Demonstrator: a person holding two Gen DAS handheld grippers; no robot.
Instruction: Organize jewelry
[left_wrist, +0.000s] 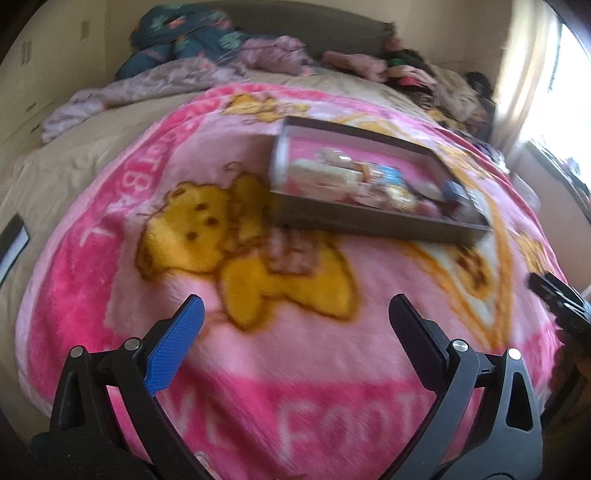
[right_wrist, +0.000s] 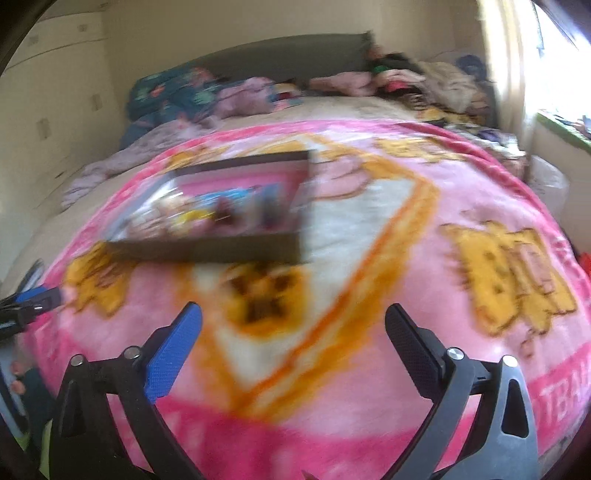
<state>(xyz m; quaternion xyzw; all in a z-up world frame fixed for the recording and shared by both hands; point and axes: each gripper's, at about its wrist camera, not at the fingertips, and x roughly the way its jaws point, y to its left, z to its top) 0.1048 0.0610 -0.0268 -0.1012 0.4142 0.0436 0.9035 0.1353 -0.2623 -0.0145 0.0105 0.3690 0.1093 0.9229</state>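
**Box of Small Things Waits on the Pink Blanket**

On top of a bed, a fuzzy pink blanket (left_wrist: 258, 350) with yellow bears is spread out flat. It makes a soft floor for the job, so little things that fall probably do not roll far. A shallow dark box (left_wrist: 369, 184) sits in the middle of the blanket with no lid on it. Small bright bits lie mixed up inside. They are most likely the jewelry, but the pictures are blurry, so nobody can tell one piece from another, or whether they are sorted or still jumbled.

Both tools hover above the blanket, near the box but not touching it. The left gripper (left_wrist: 295, 314) has its two fingers spread wide apart, with nothing between them. The right gripper (right_wrist: 293, 325) is spread wide too and holds nothing. The box sits ahead of them both, between the two, so either one can get to it.

Crumpled clothes and bedding (left_wrist: 207, 48) are heaped at the far end of the bed, well apart from the box.
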